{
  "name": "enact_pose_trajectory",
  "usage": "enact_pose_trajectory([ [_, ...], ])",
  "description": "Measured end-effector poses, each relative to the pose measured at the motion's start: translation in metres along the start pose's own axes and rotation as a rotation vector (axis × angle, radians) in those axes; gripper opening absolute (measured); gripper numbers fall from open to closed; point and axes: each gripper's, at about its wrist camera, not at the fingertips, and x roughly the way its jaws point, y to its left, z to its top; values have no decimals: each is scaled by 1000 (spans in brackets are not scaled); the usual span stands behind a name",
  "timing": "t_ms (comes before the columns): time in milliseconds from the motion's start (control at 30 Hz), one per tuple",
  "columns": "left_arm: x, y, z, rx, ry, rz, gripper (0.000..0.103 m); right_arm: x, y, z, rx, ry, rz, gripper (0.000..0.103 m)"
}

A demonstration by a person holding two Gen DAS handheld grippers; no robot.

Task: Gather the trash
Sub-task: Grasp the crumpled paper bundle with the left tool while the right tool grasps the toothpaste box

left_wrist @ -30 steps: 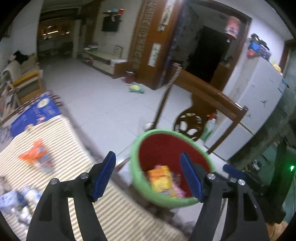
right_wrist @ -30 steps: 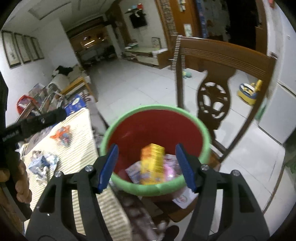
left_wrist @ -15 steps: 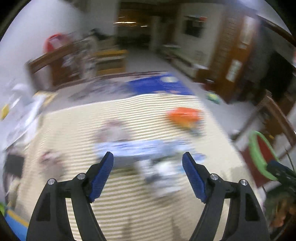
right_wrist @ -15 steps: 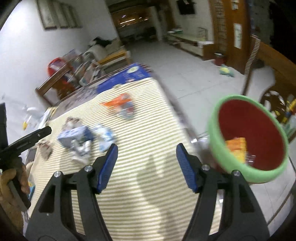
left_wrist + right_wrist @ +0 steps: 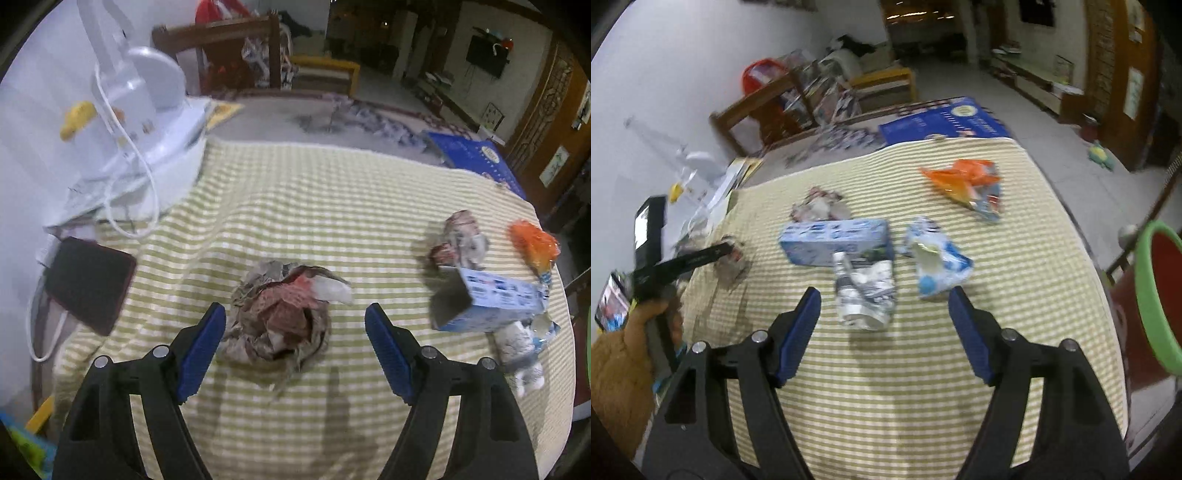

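Observation:
A crumpled brown-and-red paper wad (image 5: pixel 284 317) lies on the striped tablecloth (image 5: pixel 332 206). My left gripper (image 5: pixel 295 314) hangs over it, open, one finger on each side and neither pad touching it. A crushed silver-white wrapper (image 5: pixel 864 295) lies just ahead of my right gripper (image 5: pixel 884 295), whose jaws are opening with nothing pressed between them. Around it lie a blue carton (image 5: pixel 834 242), a blue-and-white pouch (image 5: pixel 938 266), an orange wrapper (image 5: pixel 967 181) and a grey paper ball (image 5: pixel 820 203). The green-rimmed red bin (image 5: pixel 1156 291) stands off the table's right edge.
A white appliance with a cord (image 5: pixel 140 110) and a dark red flat case (image 5: pixel 85 284) sit at the table's left. A blue board (image 5: pixel 476 158) lies at the far edge. A hand (image 5: pixel 624 350) holds the left gripper. Wooden chairs and clutter stand beyond.
Both grippers swung away from the bin, where a yellow packet was dropping in, and now face down over the table. The left reached the paper wad. Both pairs of jaws stand a little wider.

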Motion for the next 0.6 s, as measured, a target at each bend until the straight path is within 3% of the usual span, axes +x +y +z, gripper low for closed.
enact_pose_trajectory([
  [67,9,1,-3,-6,29,-16,71,13,11,12,-72,50,17,73],
  [100,13,0,-2,-12,36,-23,63,19,15,16,-100,66,22,73],
  [133,15,1,-3,-15,36,-26,48,26,21,21,-131,83,29,73],
  [233,18,5,-4,-43,22,-45,41,51,36,38,-219,131,60,73],
  [367,9,9,-12,-75,6,-78,38,96,61,62,-368,216,87,75],
  [600,-12,1,-29,-83,2,-130,39,166,101,71,-655,382,77,79],
])
